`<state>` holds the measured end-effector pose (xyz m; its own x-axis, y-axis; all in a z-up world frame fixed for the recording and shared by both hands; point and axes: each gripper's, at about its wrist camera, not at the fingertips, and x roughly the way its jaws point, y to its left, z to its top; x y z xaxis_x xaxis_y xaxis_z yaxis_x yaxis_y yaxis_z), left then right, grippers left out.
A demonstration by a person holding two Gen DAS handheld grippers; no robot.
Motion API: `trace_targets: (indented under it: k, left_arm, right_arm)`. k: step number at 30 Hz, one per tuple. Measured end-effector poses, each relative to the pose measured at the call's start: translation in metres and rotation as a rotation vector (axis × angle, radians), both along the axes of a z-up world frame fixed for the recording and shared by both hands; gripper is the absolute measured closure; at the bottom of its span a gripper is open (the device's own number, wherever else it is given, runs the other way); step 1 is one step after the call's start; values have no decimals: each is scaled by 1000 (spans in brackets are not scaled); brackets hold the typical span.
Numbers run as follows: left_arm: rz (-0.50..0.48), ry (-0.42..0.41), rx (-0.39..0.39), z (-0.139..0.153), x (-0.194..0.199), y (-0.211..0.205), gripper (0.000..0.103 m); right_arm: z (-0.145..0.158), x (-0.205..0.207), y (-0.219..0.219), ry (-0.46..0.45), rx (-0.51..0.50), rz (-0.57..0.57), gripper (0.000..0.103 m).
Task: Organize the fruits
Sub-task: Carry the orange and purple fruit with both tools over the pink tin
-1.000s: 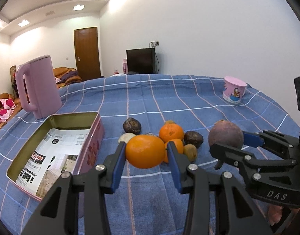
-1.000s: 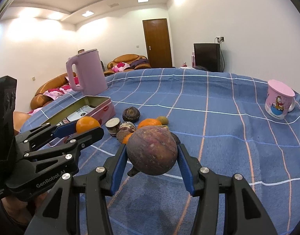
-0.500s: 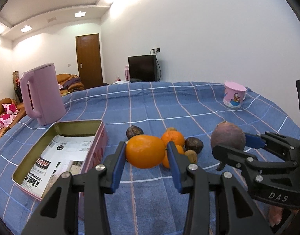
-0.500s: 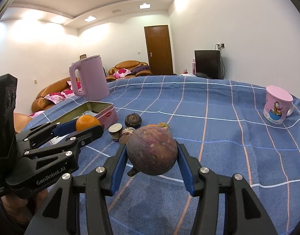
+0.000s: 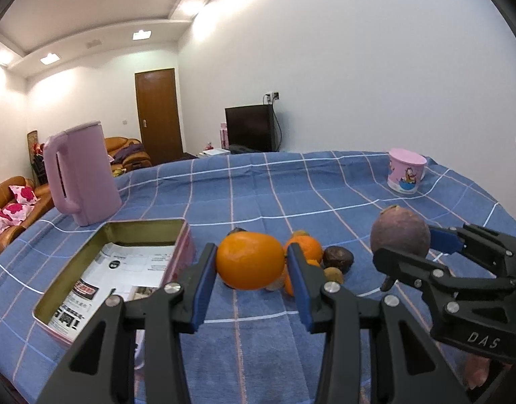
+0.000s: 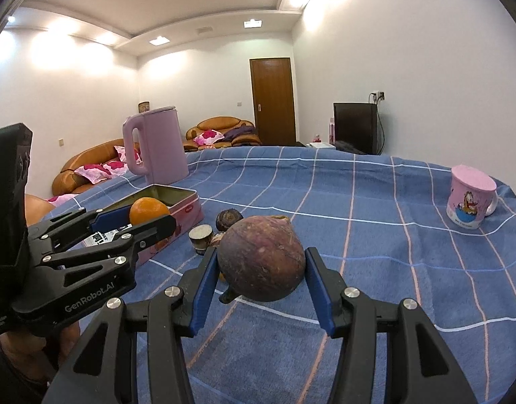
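My left gripper (image 5: 249, 271) is shut on an orange (image 5: 250, 260) and holds it above the blue checked cloth, just right of the open pink tin (image 5: 175, 239). My right gripper (image 6: 261, 277) is shut on a large purple-brown fruit (image 6: 262, 262), also held in the air. Each gripper shows in the other view: the right one with its fruit (image 5: 400, 235), the left one with its orange (image 6: 147, 211). A small pile of fruit lies on the cloth behind: an orange (image 5: 306, 245), a dark fruit (image 5: 338, 258), another dark fruit (image 6: 228, 219) and a halved one (image 6: 200, 235).
A pink kettle (image 5: 79, 176) stands behind the tin at the left. A pink cartoon mug (image 5: 406, 175) stands at the far right. The tin (image 6: 187, 207) is lined with printed paper (image 5: 123, 276). Sofas, a door and a television lie beyond the table.
Both grippers have risen with their fruits, so the pile and the tin sit lower and farther below. The grips have not changed.
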<state>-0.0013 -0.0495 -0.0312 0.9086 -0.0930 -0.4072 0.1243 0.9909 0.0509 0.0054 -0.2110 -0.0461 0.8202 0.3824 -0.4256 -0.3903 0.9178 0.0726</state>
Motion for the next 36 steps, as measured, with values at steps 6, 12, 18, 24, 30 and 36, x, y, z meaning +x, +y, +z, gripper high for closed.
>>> trace_targets:
  k: [6, 12, 18, 24, 30, 36]
  left_arm:
    - [24, -6, 4, 5, 0, 8, 59]
    - [62, 2, -8, 9, 4, 26, 59]
    - [115, 19, -24, 9, 10, 52, 59]
    - [169, 27, -41, 10, 15, 81, 59]
    - [221, 49, -51, 10, 24, 110, 59]
    - [257, 70, -49, 6, 31, 132, 59]
  right_arm:
    - [4, 2, 8, 2, -11, 16, 50]
    - [10, 7, 19, 2, -17, 36, 50]
    - [16, 16, 39, -1, -35, 70, 50]
    - [20, 26, 66, -1, -49, 120, 50]
    - [26, 37, 96, -5, -69, 175, 50]
    - [28, 47, 126, -6, -87, 224, 50]
